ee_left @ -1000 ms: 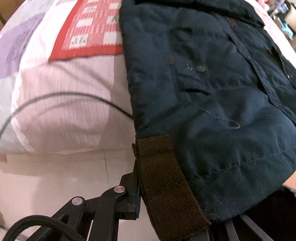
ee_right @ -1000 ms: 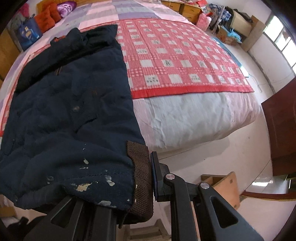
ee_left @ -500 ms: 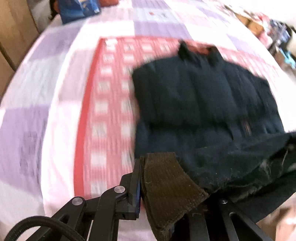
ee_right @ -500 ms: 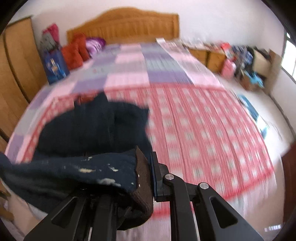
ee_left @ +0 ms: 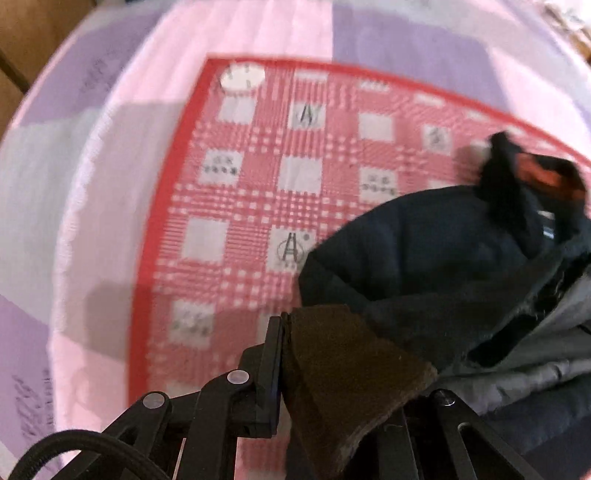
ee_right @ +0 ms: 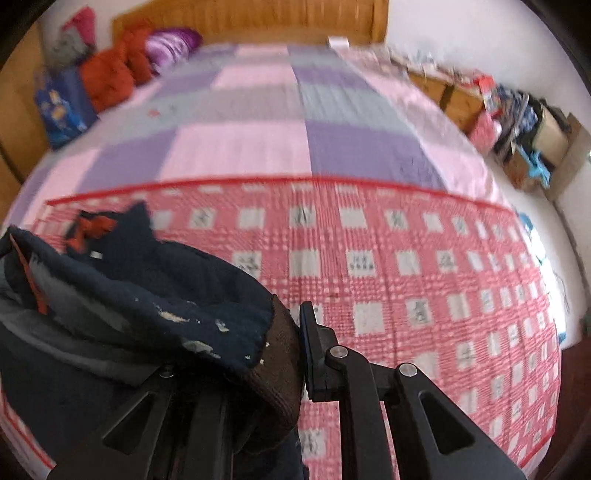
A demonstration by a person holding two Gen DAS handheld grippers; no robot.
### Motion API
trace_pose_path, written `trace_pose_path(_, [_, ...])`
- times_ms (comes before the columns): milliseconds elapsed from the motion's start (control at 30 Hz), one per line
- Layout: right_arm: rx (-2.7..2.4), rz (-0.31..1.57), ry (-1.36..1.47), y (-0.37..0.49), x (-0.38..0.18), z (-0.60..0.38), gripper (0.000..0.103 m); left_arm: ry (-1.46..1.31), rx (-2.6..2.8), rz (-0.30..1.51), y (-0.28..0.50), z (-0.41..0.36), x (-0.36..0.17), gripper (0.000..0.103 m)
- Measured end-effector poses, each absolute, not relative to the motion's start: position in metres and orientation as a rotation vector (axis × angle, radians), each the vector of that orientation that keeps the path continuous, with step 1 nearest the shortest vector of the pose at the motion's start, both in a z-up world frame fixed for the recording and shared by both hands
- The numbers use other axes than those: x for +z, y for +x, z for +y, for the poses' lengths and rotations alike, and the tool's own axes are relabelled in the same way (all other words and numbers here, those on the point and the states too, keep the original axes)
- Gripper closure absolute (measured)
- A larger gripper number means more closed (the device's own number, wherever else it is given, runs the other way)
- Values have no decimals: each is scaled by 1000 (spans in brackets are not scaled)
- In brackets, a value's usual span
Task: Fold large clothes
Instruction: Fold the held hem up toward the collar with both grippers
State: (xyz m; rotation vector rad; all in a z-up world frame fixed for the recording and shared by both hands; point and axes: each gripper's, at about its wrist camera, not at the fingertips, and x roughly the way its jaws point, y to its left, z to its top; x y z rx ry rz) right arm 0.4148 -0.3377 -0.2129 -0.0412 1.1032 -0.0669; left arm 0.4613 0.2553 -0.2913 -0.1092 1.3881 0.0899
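Note:
A dark navy padded jacket lies doubled over on the red checked blanket, its collar with an orange lining at the far side. My left gripper is shut on the jacket's brown ribbed hem band, which hangs over the near fingers. In the right wrist view the jacket fills the lower left, flecked with pale paint spots. My right gripper is shut on the other brown hem corner. Grey inner lining shows where the hem is turned over.
The bed's pink and purple patchwork sheet stretches to a wooden headboard. Red and purple pillows and a blue bag sit at the far left. Cluttered boxes and clothes line the right wall.
Both grippers have carried the jacket's hem from the foot of the bed forward over the jacket toward its collar, doubling the garment. Both stayed shut on the hem.

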Motion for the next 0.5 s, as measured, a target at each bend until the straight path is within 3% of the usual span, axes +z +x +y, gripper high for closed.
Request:
trace_pose_path(67, [-87, 1152, -49, 426, -236, -337, 89, -116, 102, 1441, 473, 254, -320, 84])
trace_pose_path(167, [-116, 1225, -82, 443, -271, -332, 88, -94, 119, 1495, 482, 249, -354, 63])
trace_pose_path(267, [-145, 1254, -66, 451, -289, -333, 86, -105, 124, 1499, 484, 250, -365, 59])
trace_pose_path(333, [-148, 1269, -61, 457, -292, -334, 78, -97, 89, 1503, 486, 253, -361, 56])
trace_pose_path(400, [-159, 1282, -74, 459, -287, -336, 61, -85, 43, 1496, 486, 256, -349, 49])
trace_pose_path(433, [-146, 1273, -90, 459, -279, -337, 55, -93, 19, 1495, 487, 258, -343, 39])
trace_pose_path(500, [-119, 1268, -89, 455, -263, -342, 29, -100, -31, 1472, 490, 264, -324, 30])
